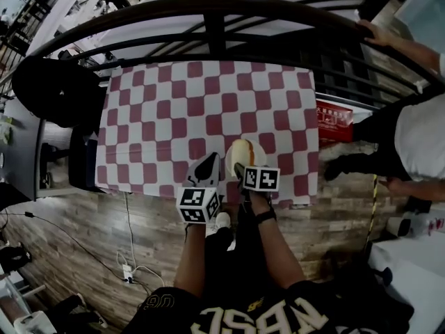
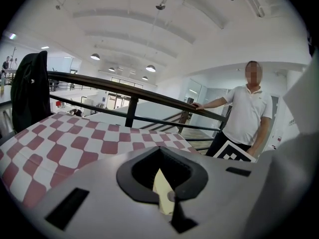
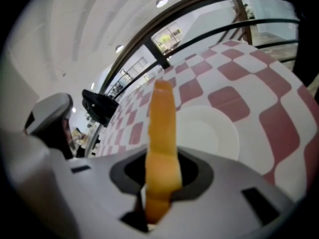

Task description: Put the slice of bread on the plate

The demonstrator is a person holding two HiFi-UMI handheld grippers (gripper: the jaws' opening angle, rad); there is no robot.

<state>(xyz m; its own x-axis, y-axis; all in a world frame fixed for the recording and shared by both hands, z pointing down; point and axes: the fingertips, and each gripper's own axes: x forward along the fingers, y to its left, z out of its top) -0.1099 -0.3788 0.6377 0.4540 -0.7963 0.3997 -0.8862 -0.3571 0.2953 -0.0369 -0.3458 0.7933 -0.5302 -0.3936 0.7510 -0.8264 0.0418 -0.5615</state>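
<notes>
An orange-tan slice of bread [image 3: 162, 118] stands on edge between the jaws of my right gripper [image 3: 162, 166], which is shut on it. Just beyond and below it a white plate [image 3: 214, 133] lies on the red-and-white checked tablecloth [image 3: 279, 123]. In the head view the bread [image 1: 240, 147] hangs over the plate [image 1: 260, 153] near the table's front edge, with my right gripper [image 1: 240, 167] behind it. My left gripper [image 1: 206, 167] hovers just left of the plate, its jaws together, and only a pale sliver shows in its opening [image 2: 163, 193].
A dark railing [image 1: 208, 12] runs around the table's far side. Someone in a white shirt [image 2: 251, 118] leans on it at the right. A black jacket [image 2: 30, 91] hangs on the rail at the left. A red box [image 1: 334, 115] sits beside the table's right edge.
</notes>
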